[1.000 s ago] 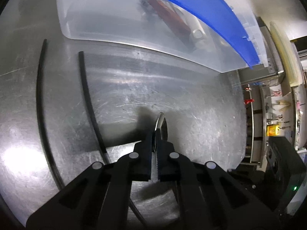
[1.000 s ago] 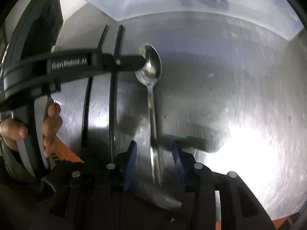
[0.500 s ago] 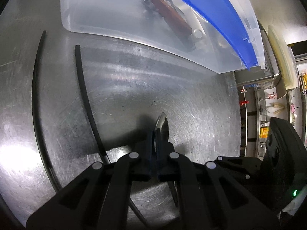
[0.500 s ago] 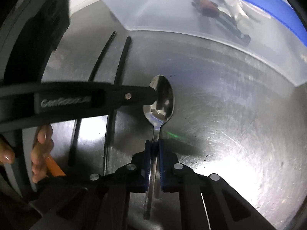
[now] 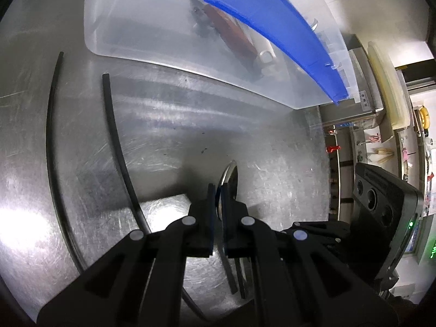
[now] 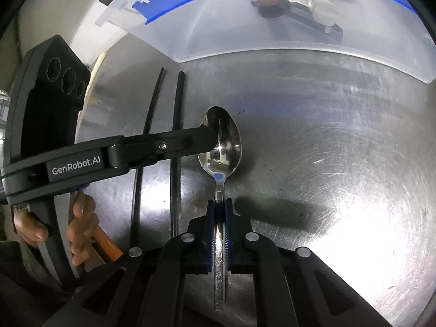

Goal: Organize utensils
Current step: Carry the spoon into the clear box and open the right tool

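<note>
The left gripper (image 6: 209,139) pinches the spoon (image 6: 222,147) bowl to steady it; the right gripper (image 6: 220,212), just closed, clamps the handle for lifting.

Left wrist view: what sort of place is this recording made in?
Probably a commercial or canteen kitchen. The work surface is a scratched steel table, a clear plastic bin with a blue rim holds utensils, and steel counters with shelves of kitchen gear stand behind.
</note>
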The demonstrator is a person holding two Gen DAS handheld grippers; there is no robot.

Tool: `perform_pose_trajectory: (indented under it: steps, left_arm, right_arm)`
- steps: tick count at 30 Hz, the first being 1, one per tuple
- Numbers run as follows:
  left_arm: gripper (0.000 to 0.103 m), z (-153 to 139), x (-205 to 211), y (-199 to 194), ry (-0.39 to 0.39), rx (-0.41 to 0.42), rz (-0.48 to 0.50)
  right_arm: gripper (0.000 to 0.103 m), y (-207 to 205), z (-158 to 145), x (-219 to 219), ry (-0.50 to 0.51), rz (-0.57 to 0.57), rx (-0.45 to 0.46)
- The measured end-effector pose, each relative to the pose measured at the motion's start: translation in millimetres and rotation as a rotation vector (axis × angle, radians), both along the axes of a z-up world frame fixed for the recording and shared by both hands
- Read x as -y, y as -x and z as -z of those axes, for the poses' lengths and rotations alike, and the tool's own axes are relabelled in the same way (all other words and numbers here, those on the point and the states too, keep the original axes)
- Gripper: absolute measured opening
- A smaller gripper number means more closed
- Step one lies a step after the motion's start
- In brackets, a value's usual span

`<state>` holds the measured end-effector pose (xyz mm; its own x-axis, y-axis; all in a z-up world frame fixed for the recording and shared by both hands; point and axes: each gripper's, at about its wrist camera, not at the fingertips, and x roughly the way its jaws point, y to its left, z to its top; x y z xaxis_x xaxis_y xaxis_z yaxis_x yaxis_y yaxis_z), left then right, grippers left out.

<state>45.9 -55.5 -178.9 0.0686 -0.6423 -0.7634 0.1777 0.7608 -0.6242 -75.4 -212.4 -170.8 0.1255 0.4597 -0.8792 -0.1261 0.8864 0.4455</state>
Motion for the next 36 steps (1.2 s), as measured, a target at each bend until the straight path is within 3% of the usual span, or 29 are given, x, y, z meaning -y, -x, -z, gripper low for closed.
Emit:
perform_pose_trajectory:
  steps: [6,13,18,23,26,28,36]
  left_arm:
    - [0.003,-28,-3,3,0.049,0.047,0.006]
    - [0.003,-112,-4,-1,0.172,0.219,0.008]
    - [0.003,-182,11,-39,0.215,0.375,0.042]
    - [0.003,-226,34,-112,0.198,0.463,0.043]
    - [0.003,-225,47,-159,0.170,0.429,0.047]
    - [0.003,-207,54,-189,0.153,0.371,0.047]
    - [0.003,-81,78,-250,0.028,0.040,0.048]
  right_arm:
    - [0.008,6,-28,21,-0.031,0.013,0.058]
    - [0.008,6,-109,41,-0.051,0.000,0.247]
    - [0.008,-36,-177,55,0.021,-0.029,0.419]
    - [0.008,-113,-214,57,0.127,-0.018,0.518]
    - [0.008,-160,-207,57,0.135,-0.001,0.480]
    - [0.008,-188,-193,63,0.138,0.010,0.426]
    - [0.008,-266,-75,75,0.127,0.049,0.067]
